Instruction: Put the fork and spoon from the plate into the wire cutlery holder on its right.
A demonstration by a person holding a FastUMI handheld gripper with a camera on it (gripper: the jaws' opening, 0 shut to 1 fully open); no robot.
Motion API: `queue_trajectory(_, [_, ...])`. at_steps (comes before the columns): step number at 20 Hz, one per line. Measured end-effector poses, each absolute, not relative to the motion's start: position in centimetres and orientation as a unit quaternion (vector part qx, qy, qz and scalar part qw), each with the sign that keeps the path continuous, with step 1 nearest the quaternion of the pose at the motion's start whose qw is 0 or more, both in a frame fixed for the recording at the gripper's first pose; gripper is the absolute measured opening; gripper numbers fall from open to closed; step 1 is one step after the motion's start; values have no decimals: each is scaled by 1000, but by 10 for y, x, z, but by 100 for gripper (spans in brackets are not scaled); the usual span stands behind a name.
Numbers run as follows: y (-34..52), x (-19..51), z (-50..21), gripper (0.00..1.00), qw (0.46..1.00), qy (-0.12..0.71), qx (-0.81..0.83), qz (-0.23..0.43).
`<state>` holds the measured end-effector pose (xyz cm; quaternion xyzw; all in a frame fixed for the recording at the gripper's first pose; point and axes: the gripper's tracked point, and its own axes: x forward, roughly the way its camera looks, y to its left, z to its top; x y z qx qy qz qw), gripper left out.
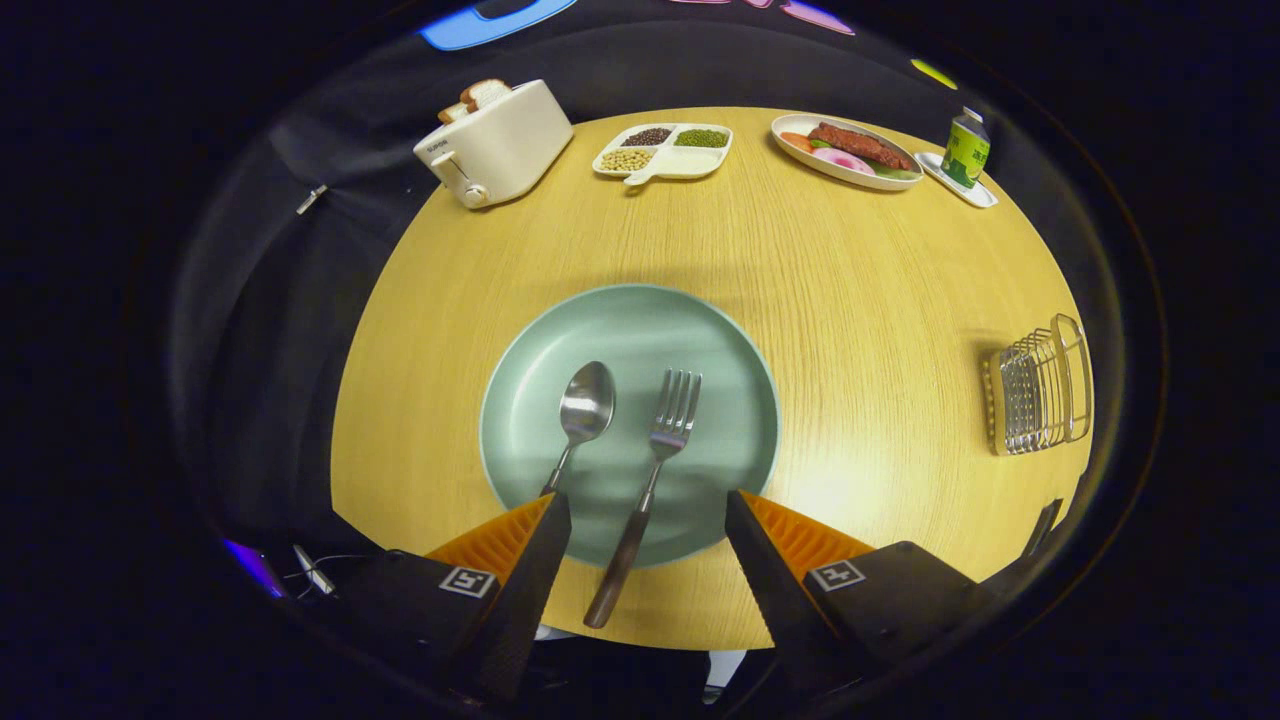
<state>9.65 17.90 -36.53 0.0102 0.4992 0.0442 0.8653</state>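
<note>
A pale green plate [700, 340] lies on the round wooden table just ahead of my fingers. On it rest a metal spoon [585, 405] and a fork [662, 440], side by side with their heads pointing away. The fork's dark handle reaches over the plate's near rim and lies between my fingers; the spoon's handle runs under the left finger. My gripper [648, 505] hovers above the plate's near edge, open wide, touching nothing. The wire cutlery holder [1035, 388] stands far to the right of the plate, near the table's edge.
Along the table's far side stand a white toaster [495, 143] with bread in it, a divided dish of beans [662, 151], an oval plate of food [845, 150] and a green can [966, 150] on a small tray. Bare wood lies between plate and holder.
</note>
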Motion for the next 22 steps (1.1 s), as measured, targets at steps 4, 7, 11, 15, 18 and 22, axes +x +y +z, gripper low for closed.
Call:
queue_trajectory(4, [177, 91, -388, 90, 844, 535, -21, 36])
queue_trajectory(7, [180, 92, -398, 74, 828, 559, -39, 34])
queue_trajectory(11, [173, 92, -411, 49, 811, 582, -56, 21])
queue_trajectory(15, [167, 102, -411, 15, 809, 585, -48, 20])
queue_trajectory(18, [169, 102, -408, 9, 805, 589, -48, 48])
queue_trajectory(22, [165, 103, -396, 6, 803, 594, 7, 44])
